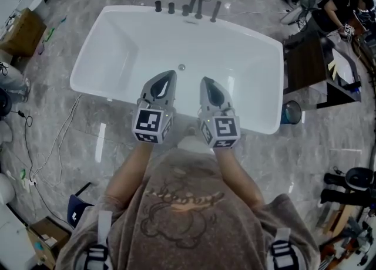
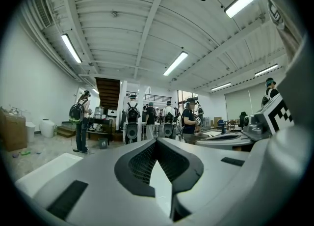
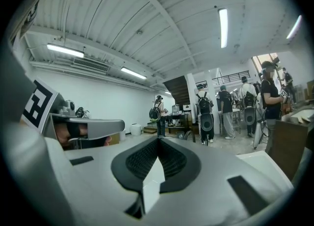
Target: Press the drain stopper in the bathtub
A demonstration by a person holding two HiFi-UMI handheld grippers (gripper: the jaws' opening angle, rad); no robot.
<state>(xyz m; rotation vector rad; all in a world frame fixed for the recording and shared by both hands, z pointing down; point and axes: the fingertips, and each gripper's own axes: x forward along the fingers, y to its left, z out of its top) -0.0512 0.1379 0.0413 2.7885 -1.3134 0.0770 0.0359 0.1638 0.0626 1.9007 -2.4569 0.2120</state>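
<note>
Head view: a glossy white bathtub [image 1: 117,46], rectangular with rounded corners, stands on a grey marble-patterned floor [image 1: 88,139]. A small round metallic drain stopper [image 1: 181,67] sits on the tub's bottom. A row of dark faucet fittings [image 1: 198,6] lines the far rim. The left hand-held gripper [image 1: 169,76] and right hand-held gripper [image 1: 207,82], both smooth grey plastic with tapered noses, hover side by side over the near part of the tub. Their tips point toward the stopper and are apart from it. Each carries a cube with black-and-white square markers. A cardboard box [image 1: 20,28] lies to the left.

Left gripper view: the left hand-held gripper [image 2: 157,141] has its jaws pressed together on nothing, with dark mesh-textured pads [image 2: 142,163] behind the tip. Beyond are a ribbed white ceiling [image 2: 122,23] with strip lights, a staircase [image 2: 109,92] and people wearing backpacks.

Right gripper view: the right hand-held gripper [image 3: 158,140] is likewise closed and empty.
</note>
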